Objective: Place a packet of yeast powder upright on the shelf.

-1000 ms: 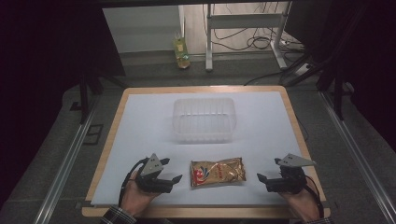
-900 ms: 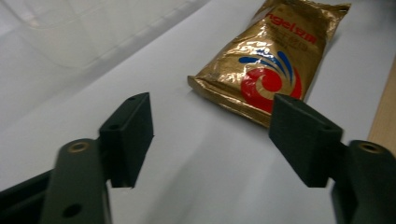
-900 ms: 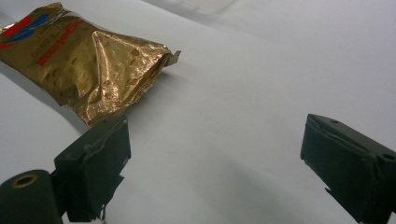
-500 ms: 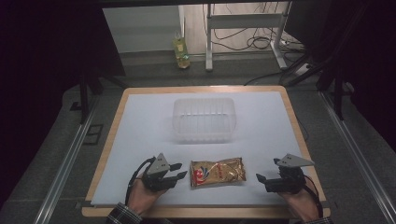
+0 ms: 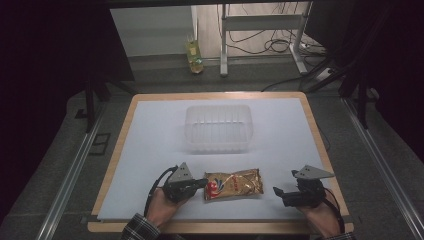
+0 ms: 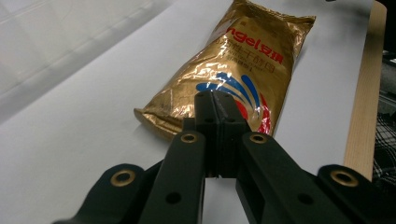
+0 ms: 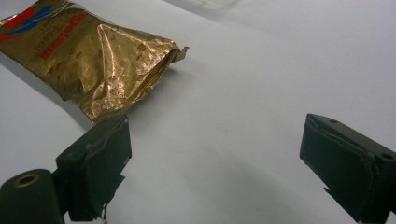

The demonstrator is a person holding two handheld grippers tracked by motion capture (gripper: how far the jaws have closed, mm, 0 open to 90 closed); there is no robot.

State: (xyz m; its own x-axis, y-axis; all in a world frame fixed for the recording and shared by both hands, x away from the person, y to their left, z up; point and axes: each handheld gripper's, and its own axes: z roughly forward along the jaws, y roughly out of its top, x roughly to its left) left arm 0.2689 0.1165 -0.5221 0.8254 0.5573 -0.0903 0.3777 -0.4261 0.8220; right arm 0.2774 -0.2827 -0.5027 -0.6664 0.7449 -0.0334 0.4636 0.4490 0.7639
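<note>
A gold foil snack bag (image 5: 235,183) with red and blue print lies flat on the white sheet near the front edge. My left gripper (image 5: 204,183) is at the bag's left end. In the left gripper view its jaws have just been closing and now meet, tips (image 6: 215,98) over the near end of the bag (image 6: 247,51), with nothing visible between the pads. My right gripper (image 5: 277,192) rests right of the bag, a short gap away. In the right gripper view it stands open (image 7: 215,140) over bare sheet, the crumpled bag end (image 7: 93,60) ahead to the left.
A clear plastic tub (image 5: 218,127) stands at the middle of the white sheet (image 5: 150,145), beyond the bag. The wooden table edge (image 5: 320,140) frames the sheet. A yellow bottle (image 5: 194,55) stands on the floor beyond the table.
My left gripper slid right toward the bag and its jaws went from open to shut. The right gripper and the bag stayed where they were.
</note>
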